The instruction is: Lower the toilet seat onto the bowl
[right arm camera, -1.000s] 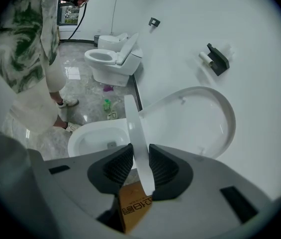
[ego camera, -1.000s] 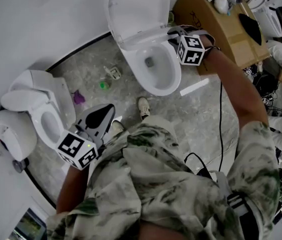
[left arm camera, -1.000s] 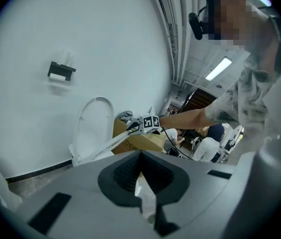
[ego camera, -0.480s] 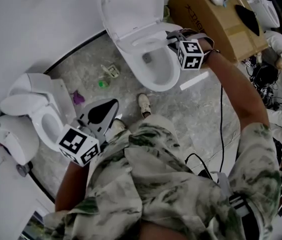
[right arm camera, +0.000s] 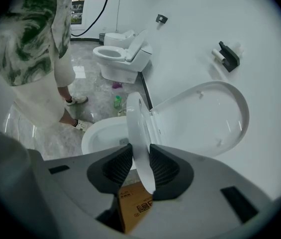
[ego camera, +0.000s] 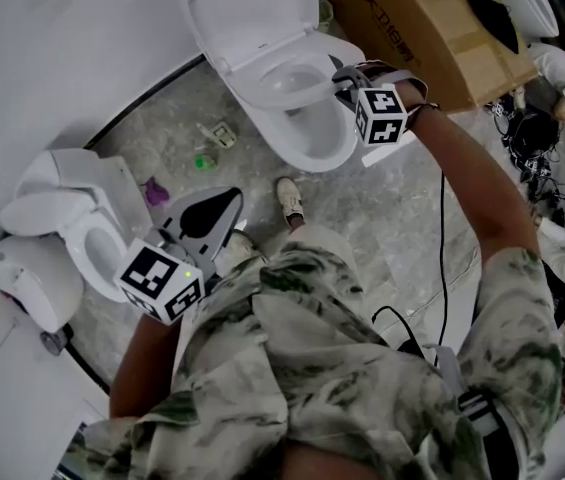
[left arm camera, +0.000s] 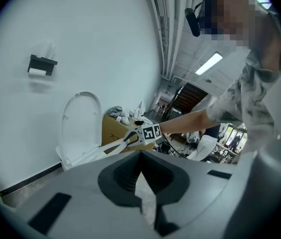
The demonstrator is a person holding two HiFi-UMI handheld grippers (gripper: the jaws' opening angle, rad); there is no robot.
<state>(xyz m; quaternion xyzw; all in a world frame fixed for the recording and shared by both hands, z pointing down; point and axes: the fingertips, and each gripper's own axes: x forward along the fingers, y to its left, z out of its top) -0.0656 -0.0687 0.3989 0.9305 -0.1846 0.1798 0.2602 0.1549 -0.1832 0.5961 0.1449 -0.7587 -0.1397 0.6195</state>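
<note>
One view alone shows toilet seat between right gripper's just-widened jaws.

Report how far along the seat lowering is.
Done: the toilet seat stands clear of the raised lid, tilted partway down. In hand: the right hand-held gripper clamps the seat's rim; its jaws have just been opening slightly with the seat between them. Left: bring the seat down until it lies flat on the bowl, since a gap shows above the rim.
</note>
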